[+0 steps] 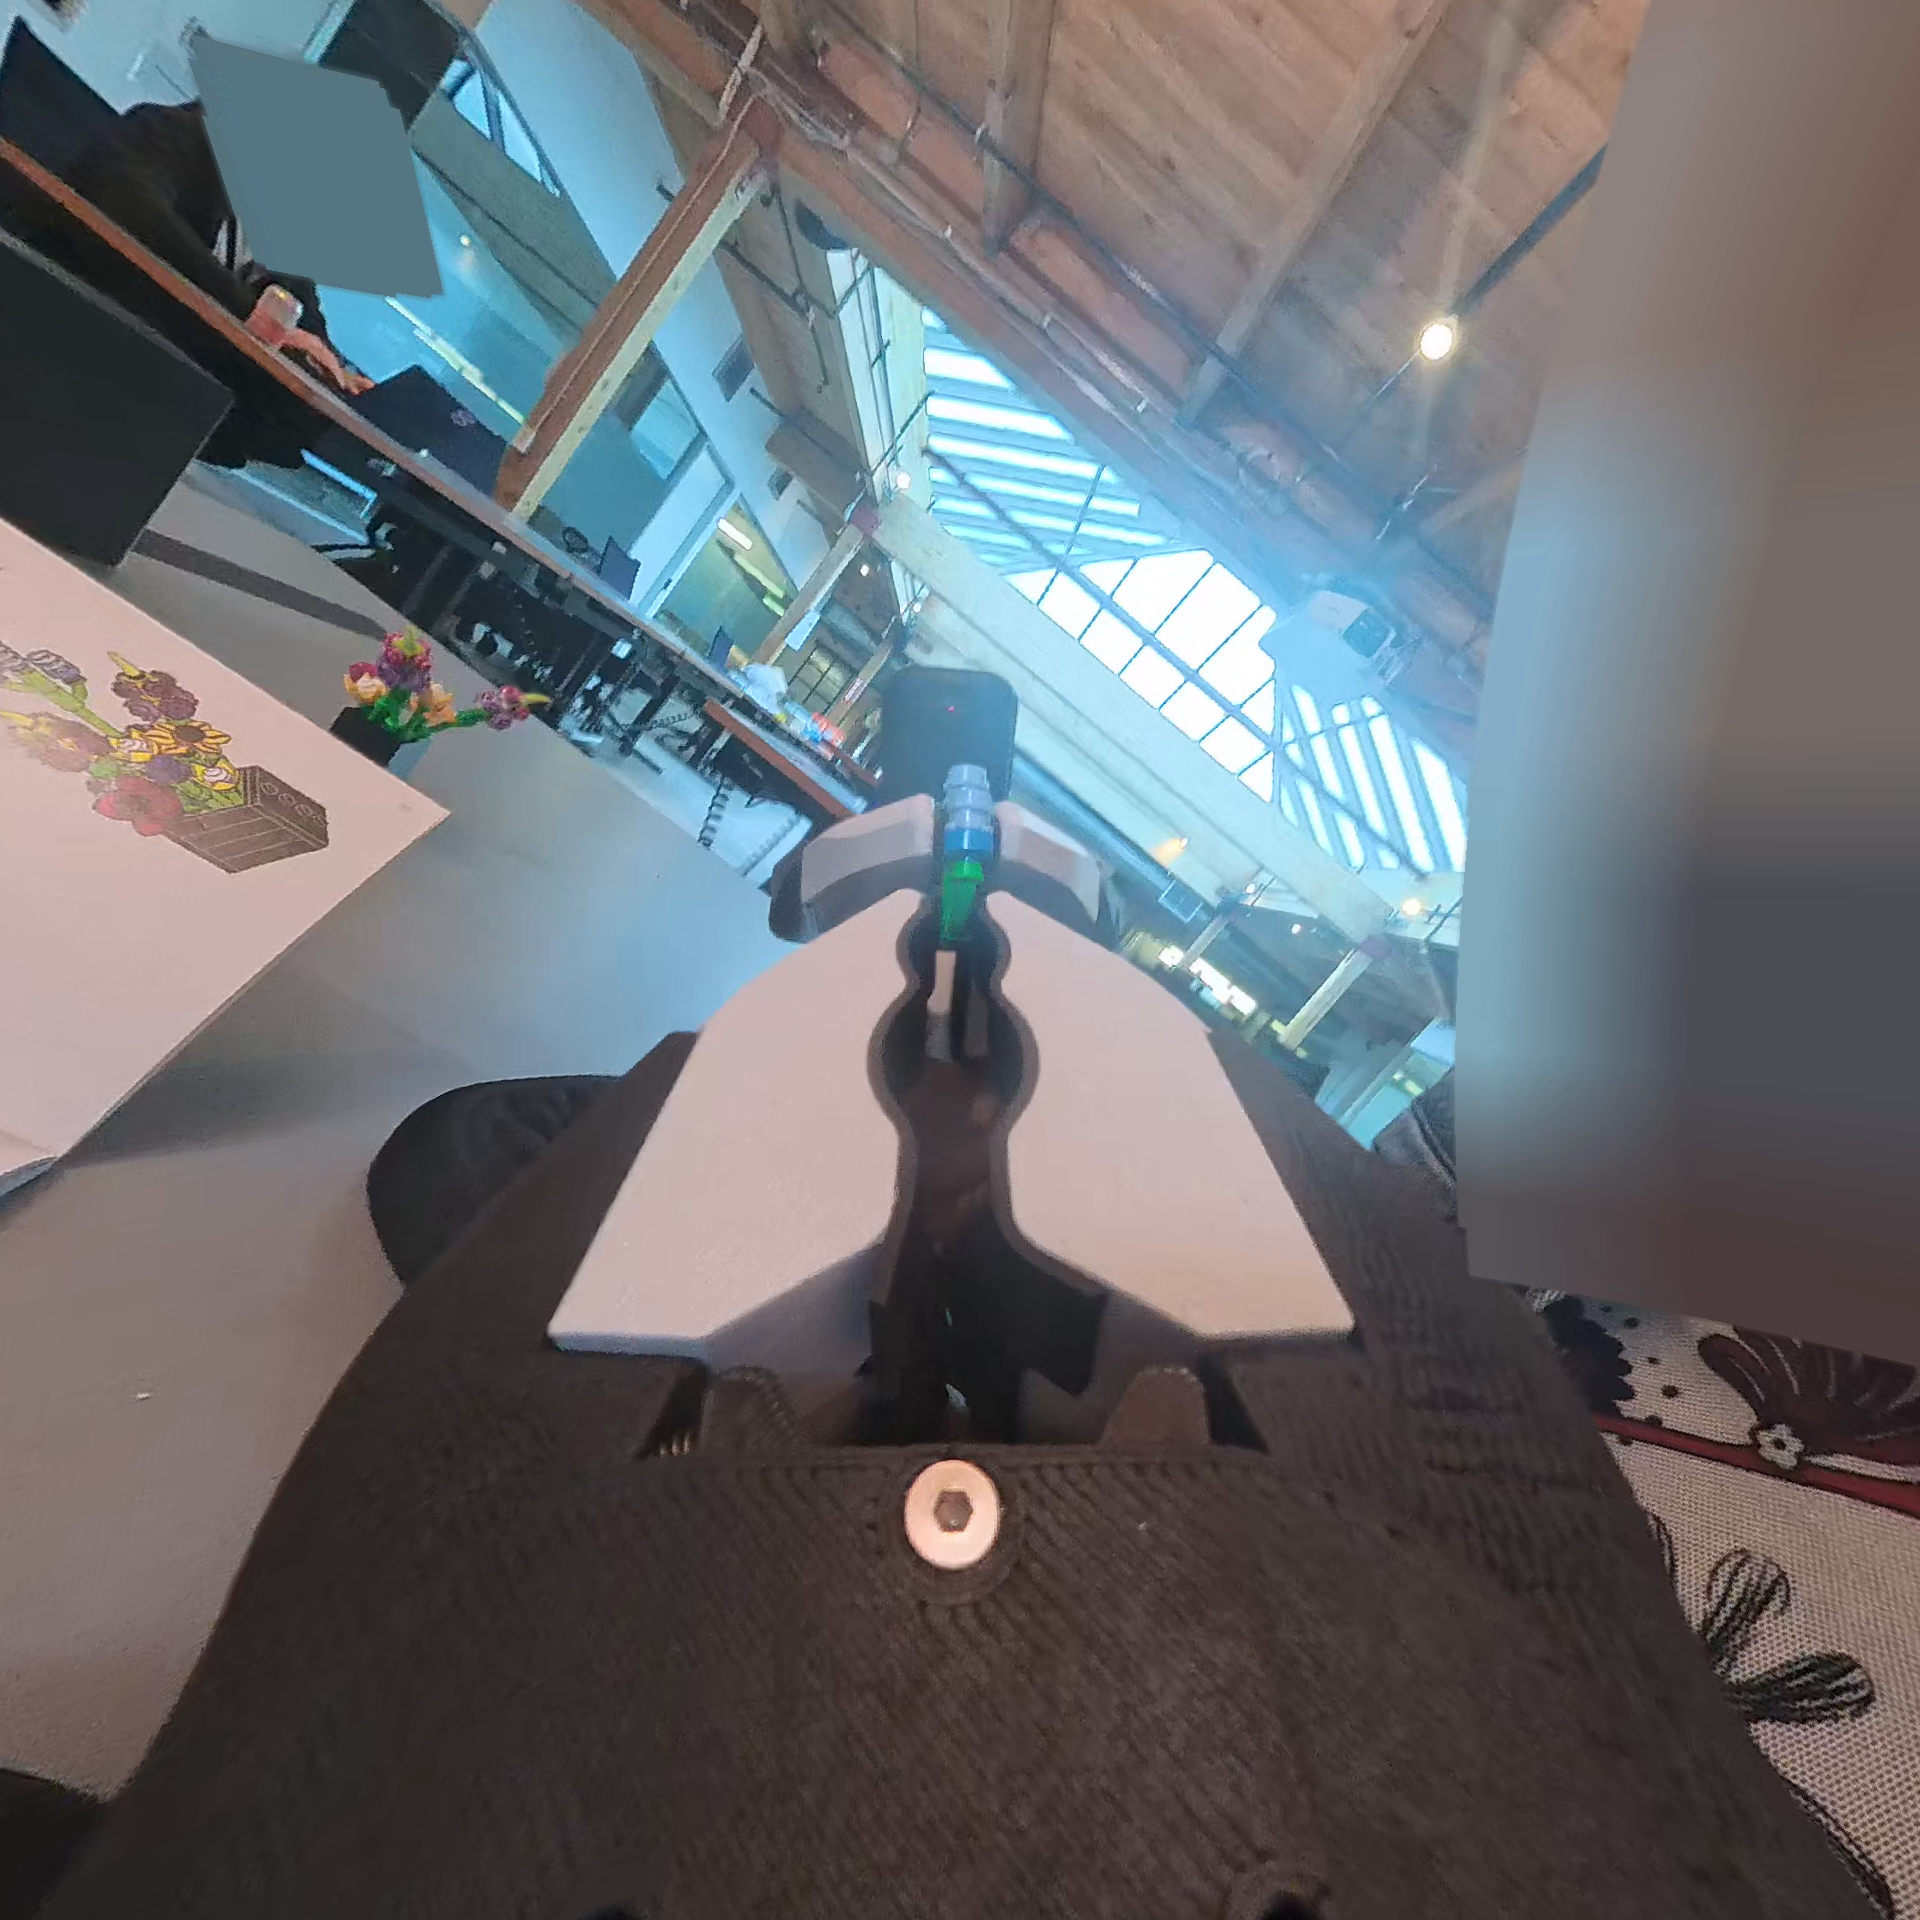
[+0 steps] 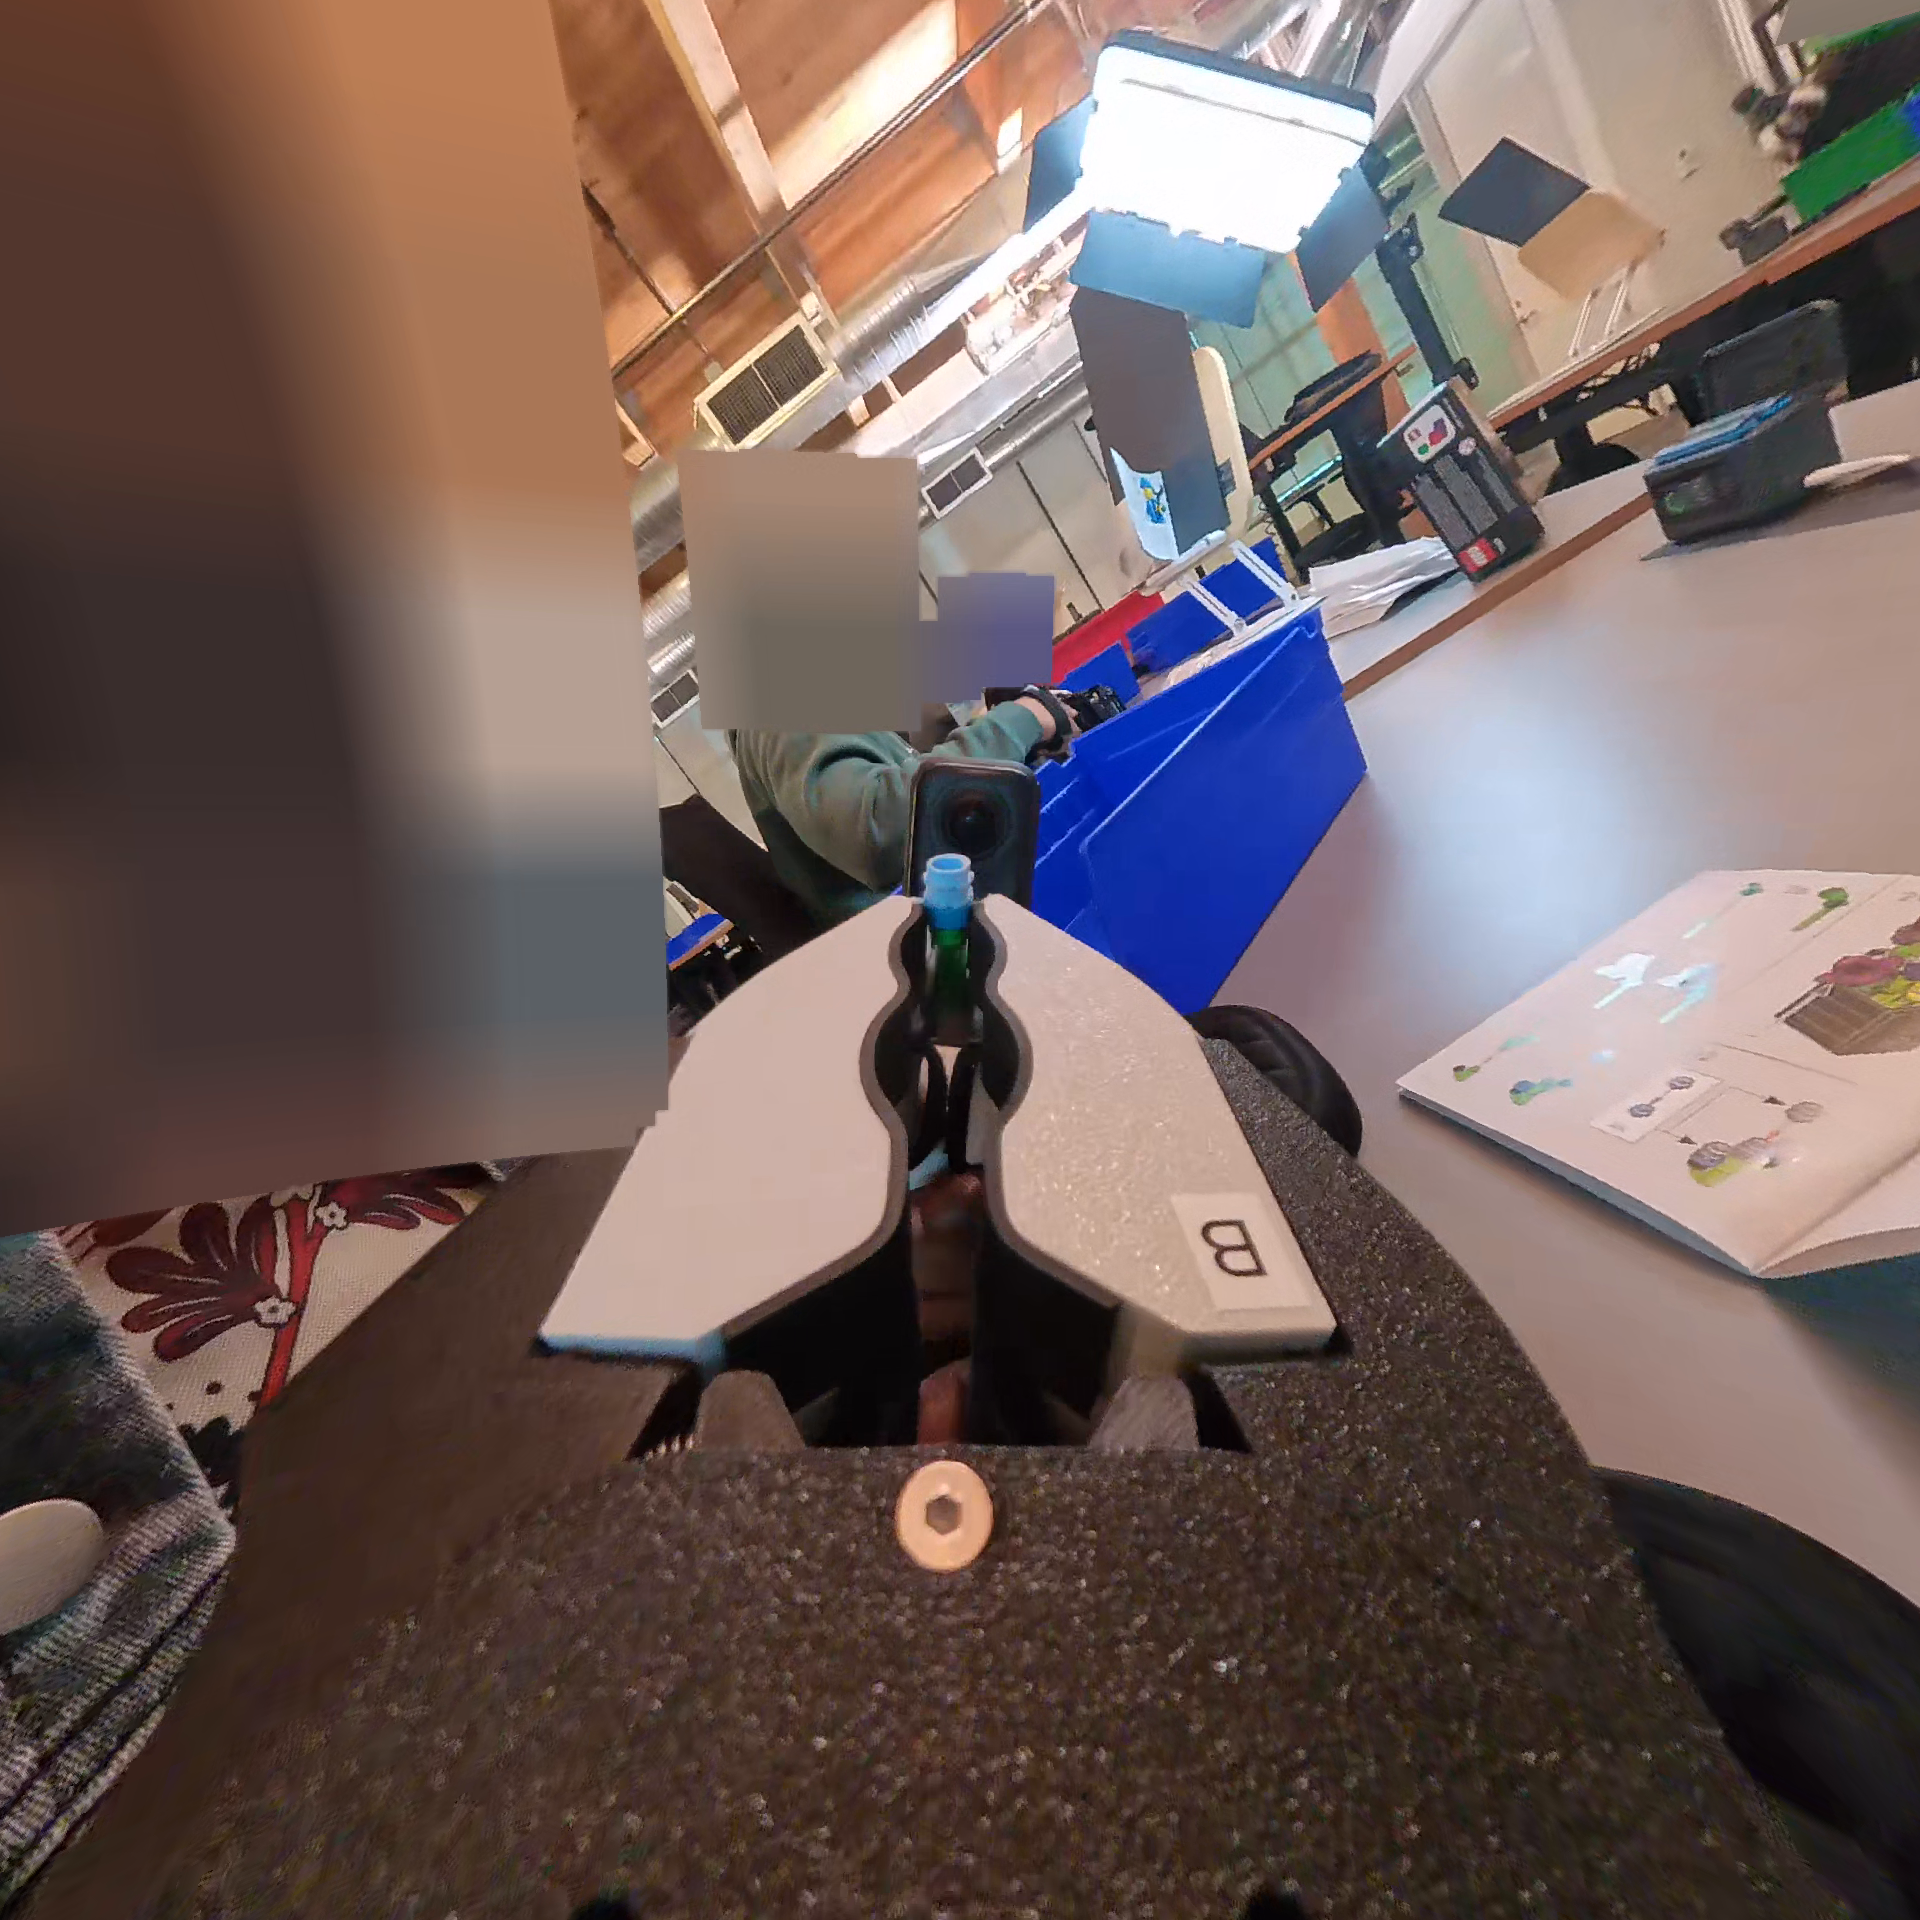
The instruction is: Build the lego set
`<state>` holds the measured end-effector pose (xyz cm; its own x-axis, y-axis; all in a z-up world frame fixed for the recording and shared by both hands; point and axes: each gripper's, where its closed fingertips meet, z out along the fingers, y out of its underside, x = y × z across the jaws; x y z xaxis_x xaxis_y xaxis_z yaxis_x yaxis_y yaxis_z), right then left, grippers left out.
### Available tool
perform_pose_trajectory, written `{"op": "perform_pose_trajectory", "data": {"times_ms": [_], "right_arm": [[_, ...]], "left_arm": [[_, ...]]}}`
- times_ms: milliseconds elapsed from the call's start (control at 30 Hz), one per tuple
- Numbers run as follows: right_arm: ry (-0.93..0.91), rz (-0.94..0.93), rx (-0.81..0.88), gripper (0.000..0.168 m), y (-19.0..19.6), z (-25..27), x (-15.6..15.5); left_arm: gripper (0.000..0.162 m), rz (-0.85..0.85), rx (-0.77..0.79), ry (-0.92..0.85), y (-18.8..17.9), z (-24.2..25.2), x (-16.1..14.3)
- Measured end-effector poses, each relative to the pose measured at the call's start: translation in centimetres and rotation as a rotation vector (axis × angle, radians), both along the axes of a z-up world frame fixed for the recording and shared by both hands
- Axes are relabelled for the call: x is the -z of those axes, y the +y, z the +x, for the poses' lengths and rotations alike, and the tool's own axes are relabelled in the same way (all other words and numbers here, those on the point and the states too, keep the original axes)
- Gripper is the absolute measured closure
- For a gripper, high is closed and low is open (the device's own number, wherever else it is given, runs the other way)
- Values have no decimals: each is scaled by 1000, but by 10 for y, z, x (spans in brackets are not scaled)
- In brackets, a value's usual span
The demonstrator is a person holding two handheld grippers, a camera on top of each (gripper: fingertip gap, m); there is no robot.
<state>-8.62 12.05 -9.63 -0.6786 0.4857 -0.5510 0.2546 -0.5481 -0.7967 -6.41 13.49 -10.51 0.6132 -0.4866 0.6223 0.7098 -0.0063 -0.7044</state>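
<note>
blue and green, the small lego stem [image 1: 961,852] sits up in the air between us, our left gripper [image 1: 956,935] clenched on its green end. our right gripper [image 2: 948,920] pinches the same stem, jaws closed around it, above the grey table [image 2: 1610,748] near the instruction booklet [image 2: 1714,1070].

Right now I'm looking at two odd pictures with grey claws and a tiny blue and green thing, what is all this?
No robot here: a person holds a two-finger gripper in each hand, each with a wide-angle camera looking along its fingers. One picture is the left gripper's view, the other the right gripper's view. They face each other, so each view shows the other's camera. Both appear shut on one small lego stem, green with blue round pieces. On the grey table lie an open instruction booklet and a finished lego flower bouquet in a black pot. Blue bins stand behind. Blurred patches hide people.
</note>
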Motion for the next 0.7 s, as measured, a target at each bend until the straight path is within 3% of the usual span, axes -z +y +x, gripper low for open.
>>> {"op": "perform_pose_trajectory", "data": {"times_ms": [33,167,367,500,700], "right_arm": [[14,-1,9,162,3,1,-2],[49,0,104,162,28,-3,-3],[-13,39,203,161,51,-15,14],[-83,28,193,161,51,-22,24],[-153,61,216,161,49,-30,38]], "left_arm": [[151,-29,-4,35,2,0,2],[129,-156,-98,320,6,-14,11],[119,-280,-218,727,7,-38,36],[120,-271,-114,693,8,-31,43],[130,-230,-30,442,4,-43,36]]}}
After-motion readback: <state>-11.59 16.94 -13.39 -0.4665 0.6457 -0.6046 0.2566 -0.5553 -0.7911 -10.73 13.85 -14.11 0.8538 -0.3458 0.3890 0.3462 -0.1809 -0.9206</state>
